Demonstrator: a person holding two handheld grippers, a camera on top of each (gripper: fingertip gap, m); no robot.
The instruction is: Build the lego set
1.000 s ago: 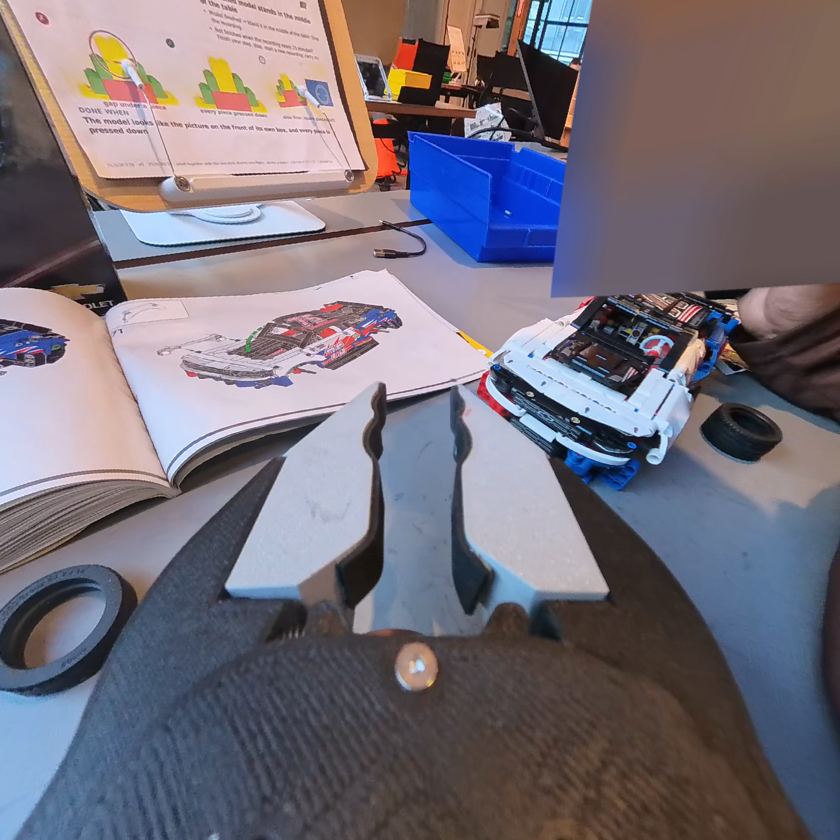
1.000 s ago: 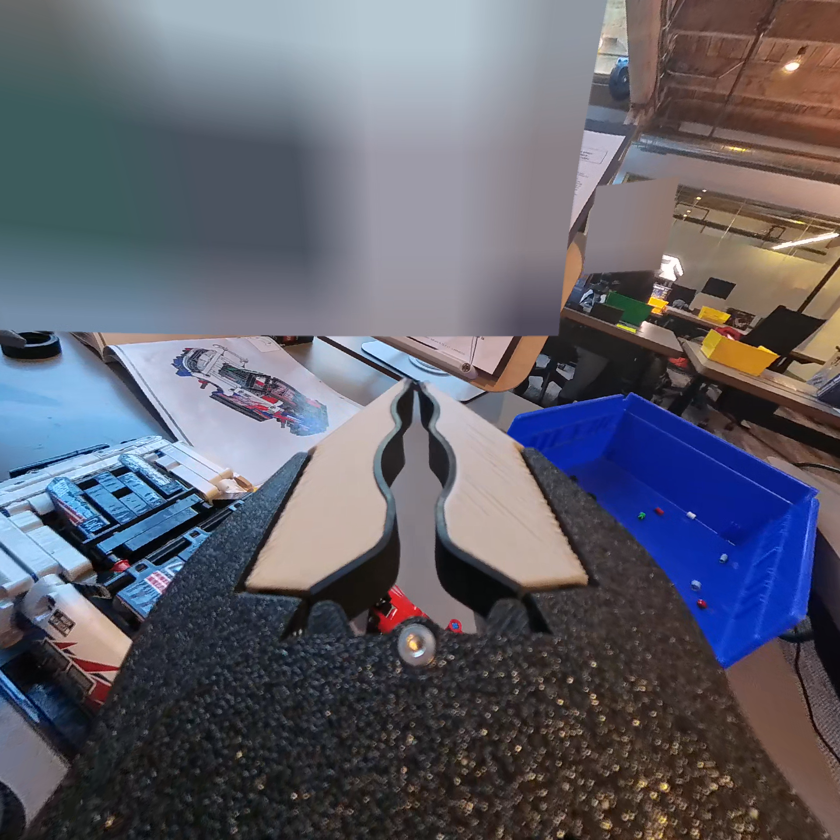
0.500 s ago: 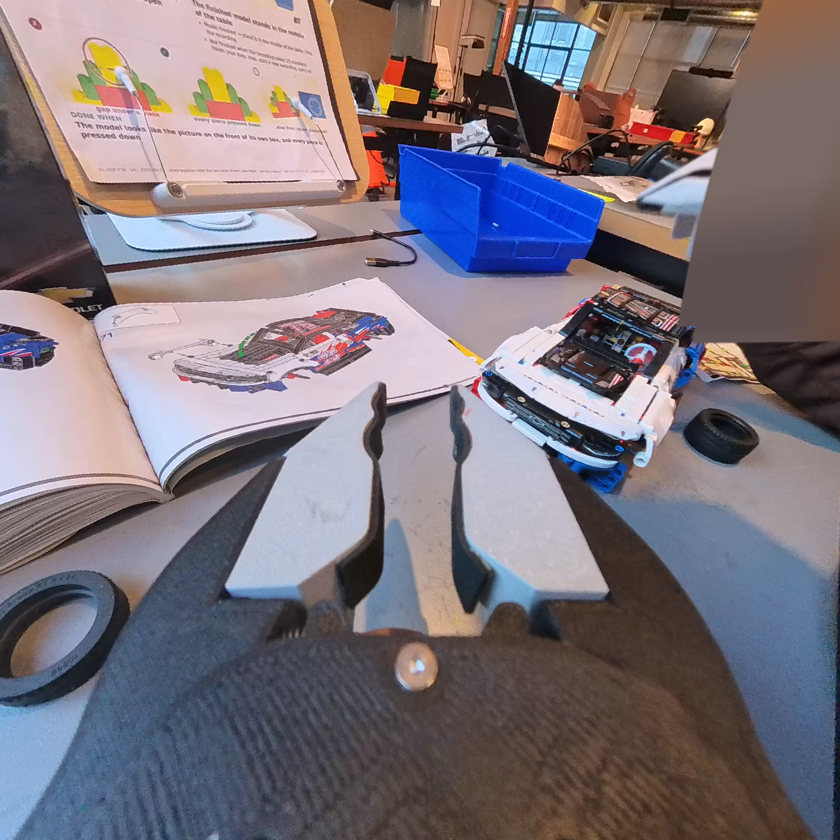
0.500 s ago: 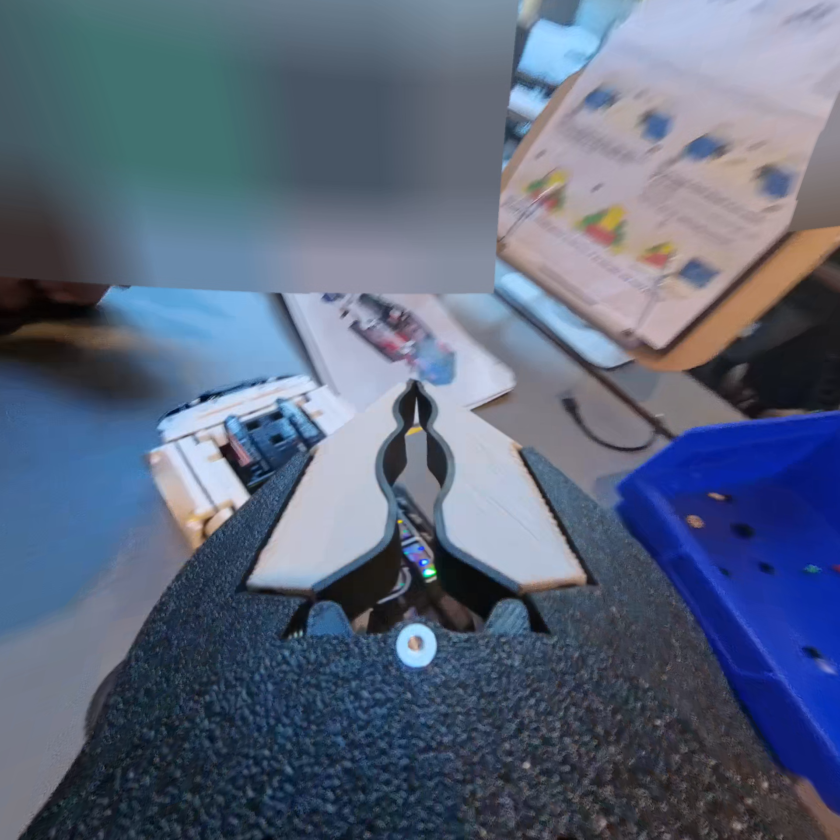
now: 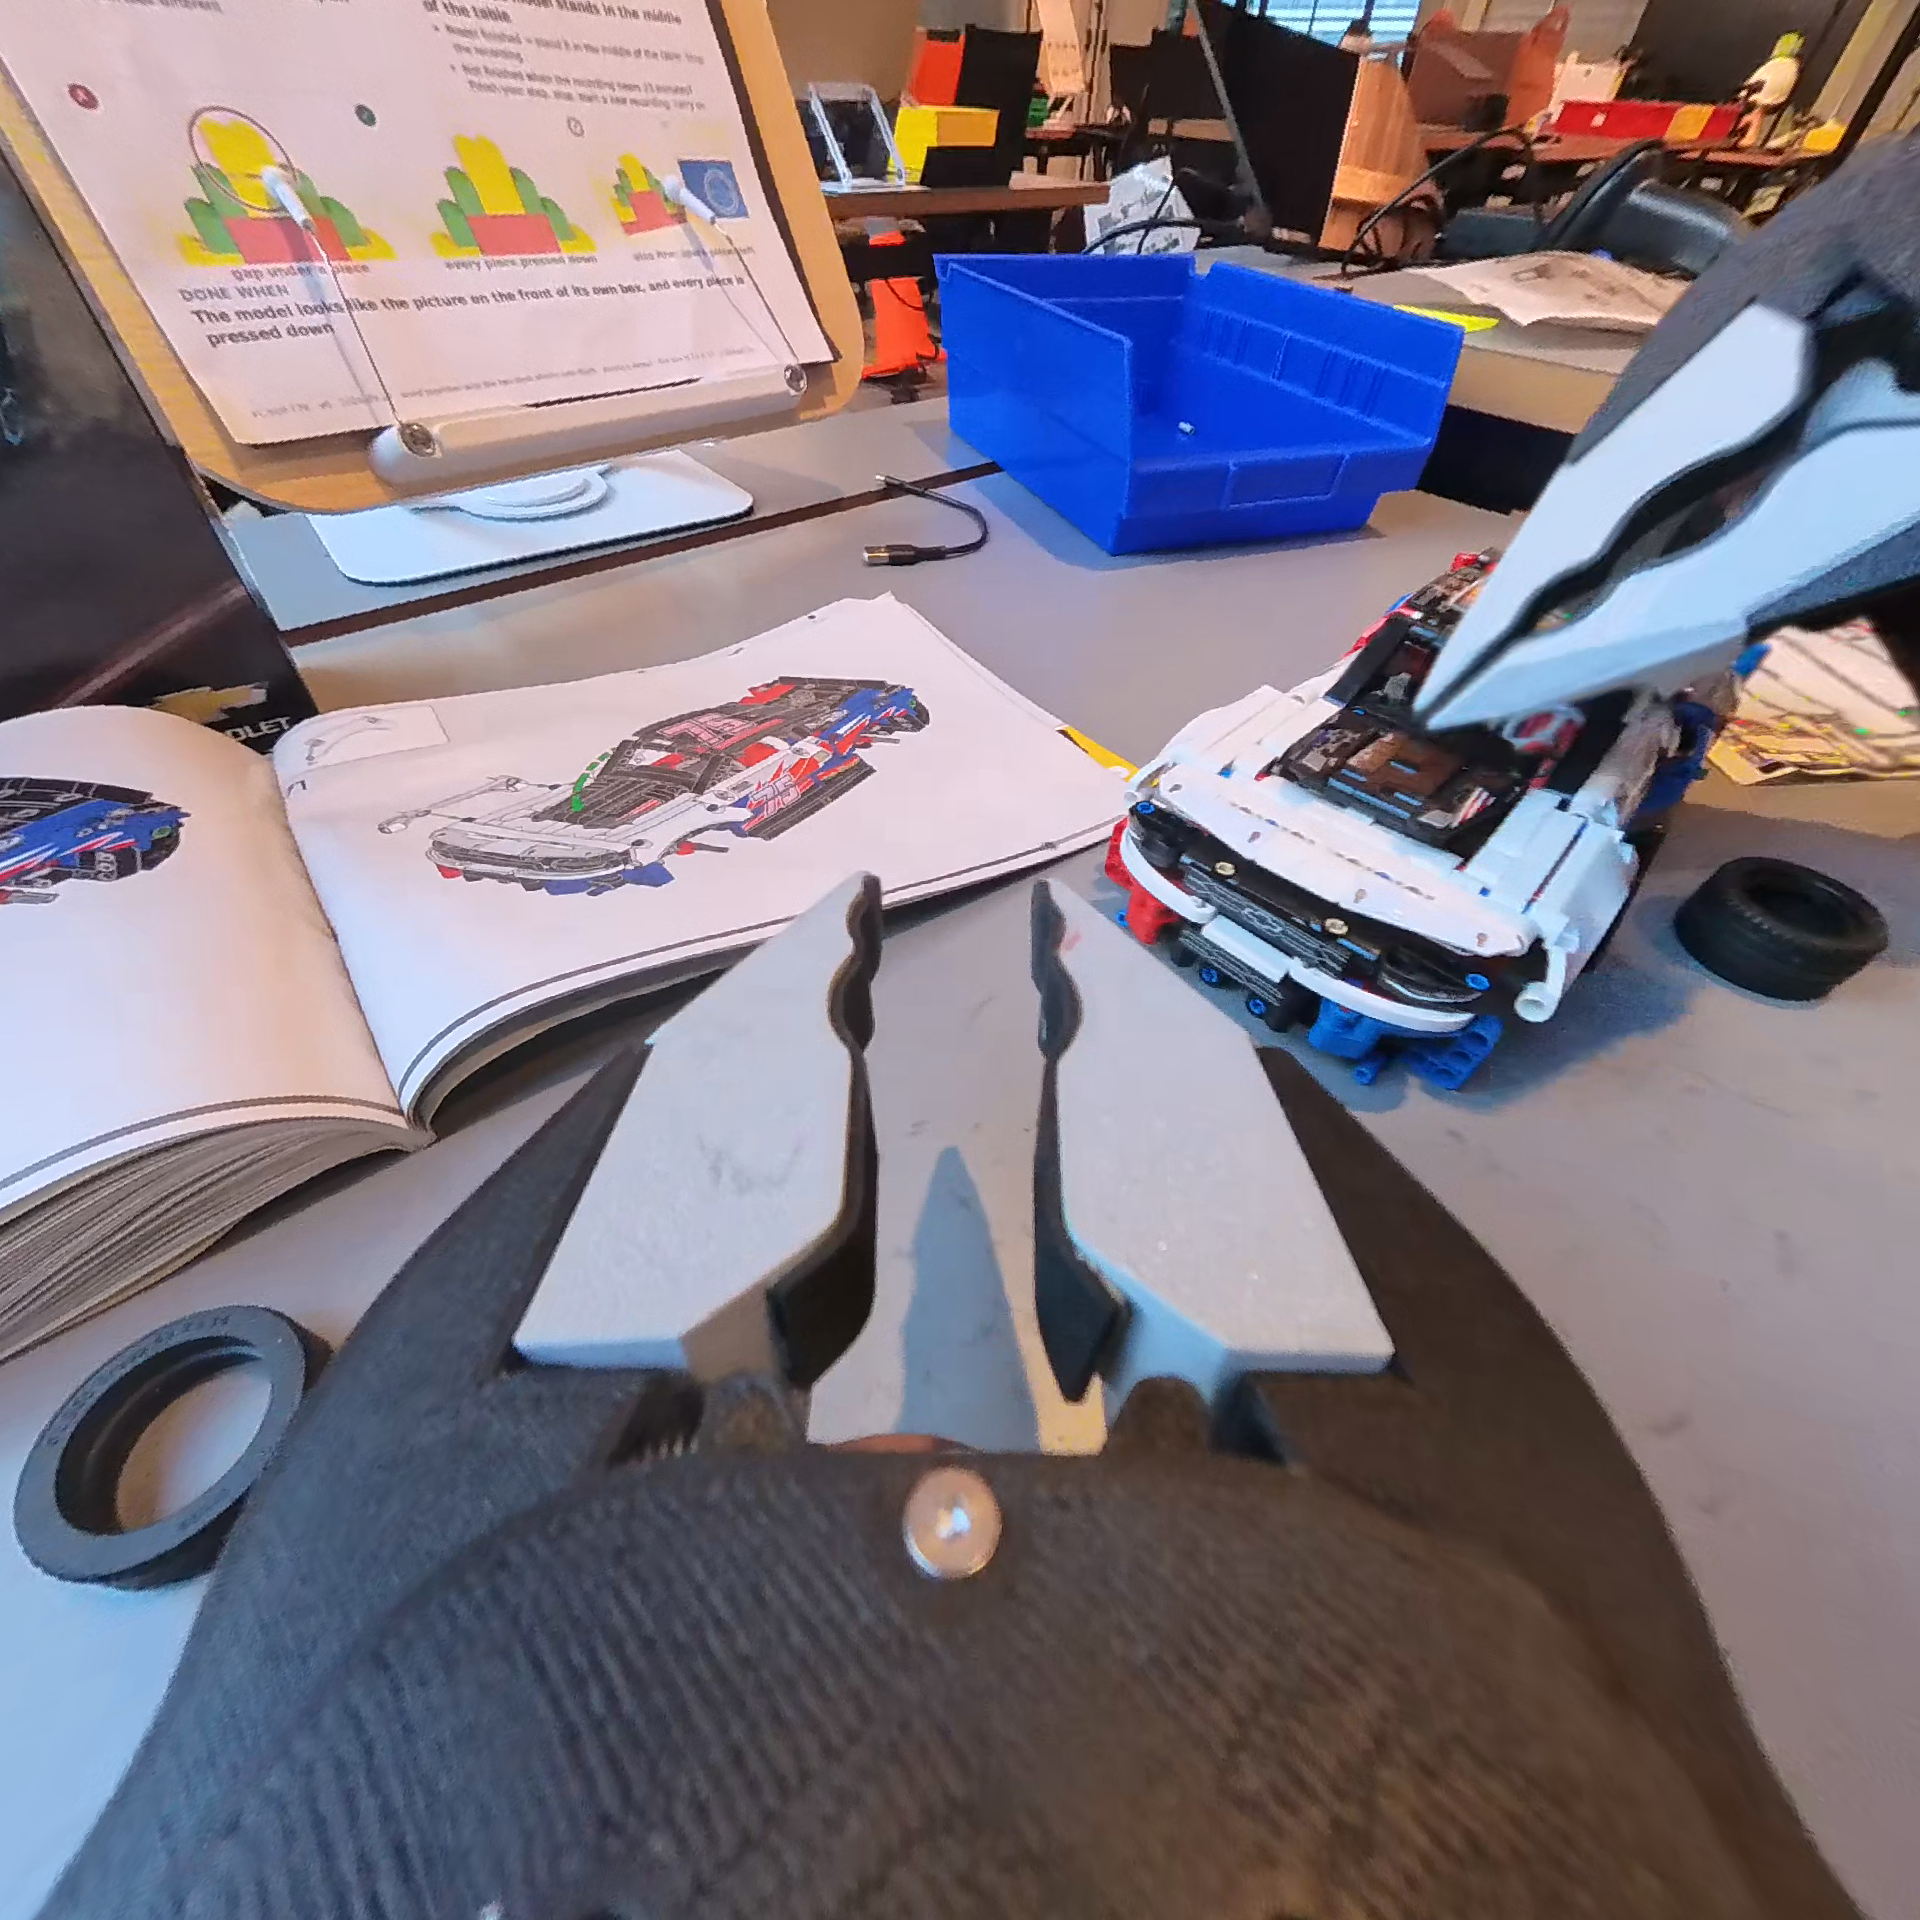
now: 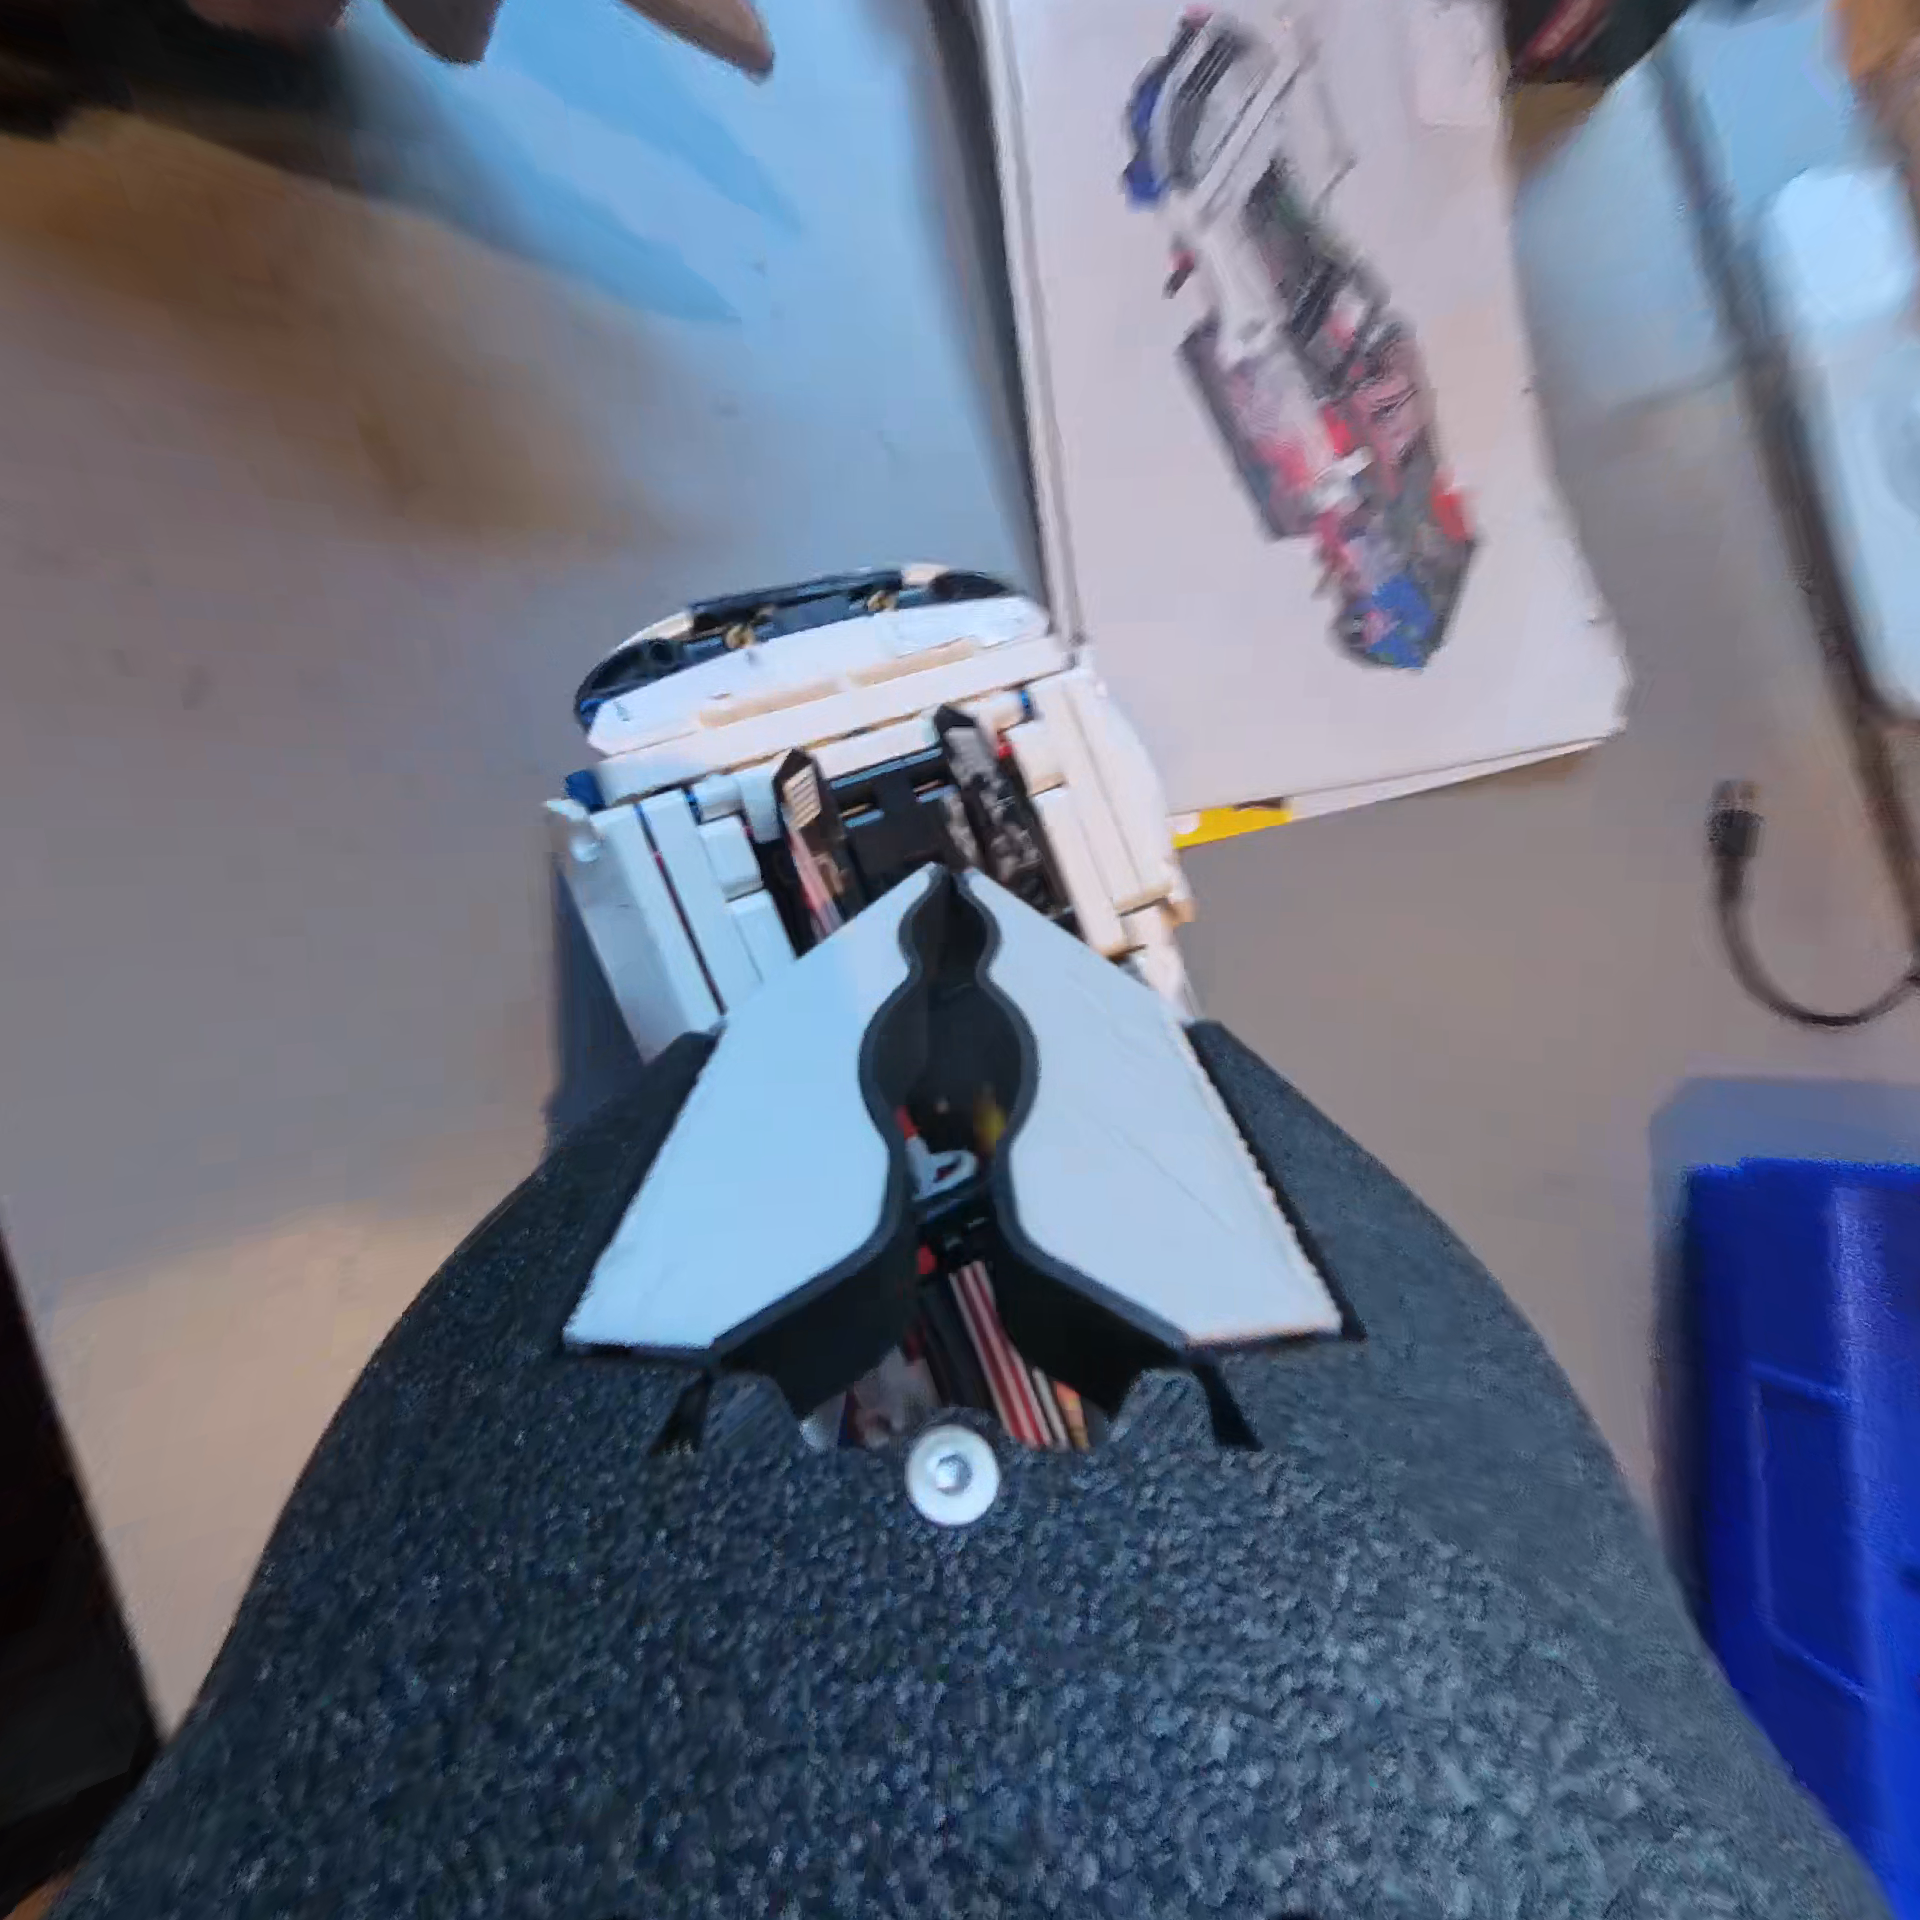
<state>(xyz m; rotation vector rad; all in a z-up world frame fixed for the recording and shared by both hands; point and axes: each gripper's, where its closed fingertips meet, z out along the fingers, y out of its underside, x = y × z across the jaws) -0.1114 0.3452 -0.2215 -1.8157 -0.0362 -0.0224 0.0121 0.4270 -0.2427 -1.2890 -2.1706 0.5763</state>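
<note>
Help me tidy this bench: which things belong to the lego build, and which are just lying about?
Belongs: lego car, open instruction book, loose tyre, black ring, blue parts bin.
Lying about: USB cable, papers behind the car.

Items bearing writing; wording is not reproduced.

1. Instruction sheet [image 5: 447, 208], upper left of the left wrist view, on a wooden stand: several lines of black print, sharp enough to read, above and below coloured brick diagrams.
2. Black box [image 5: 114, 582], left edge: a gold emblem and part of a word in white capitals.
3. Black ring [image 5: 156, 1444], lower left: raised lettering, too small to read.
4. Lego car [image 5: 1351, 862], right of centre: a small emblem on the front grille.
5. Open booklet [image 5: 623, 790]: car drawings; markings on them illegible.

Right wrist view: motion-blurred; nothing legible.
</note>
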